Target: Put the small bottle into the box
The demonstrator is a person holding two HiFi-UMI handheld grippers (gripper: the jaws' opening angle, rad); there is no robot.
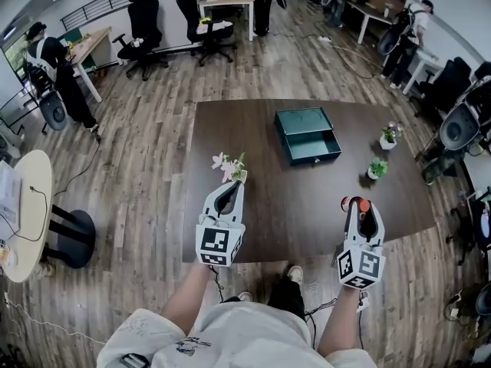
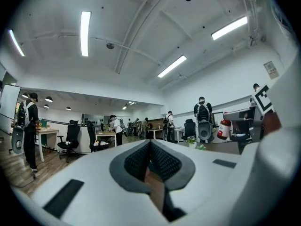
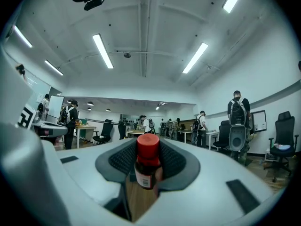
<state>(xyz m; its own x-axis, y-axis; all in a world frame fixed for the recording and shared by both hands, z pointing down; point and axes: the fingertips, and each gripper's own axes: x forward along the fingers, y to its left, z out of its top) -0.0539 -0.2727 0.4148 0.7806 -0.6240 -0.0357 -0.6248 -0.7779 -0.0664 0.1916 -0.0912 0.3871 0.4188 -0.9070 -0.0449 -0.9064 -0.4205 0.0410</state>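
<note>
While the right gripper (image 1: 355,205) clamps the small bottle (image 3: 147,160) at lower right, well apart from the open box (image 1: 307,134) at upper centre, any slack or tilt could spill it short. Left gripper (image 1: 228,193) closed, empty.

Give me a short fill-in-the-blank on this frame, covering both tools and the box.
The right tool grips a bottle with a ___ cap.
The left tool holds ___.
The teal box on the table stands ___.
Missing words: red; nothing; open.
</note>
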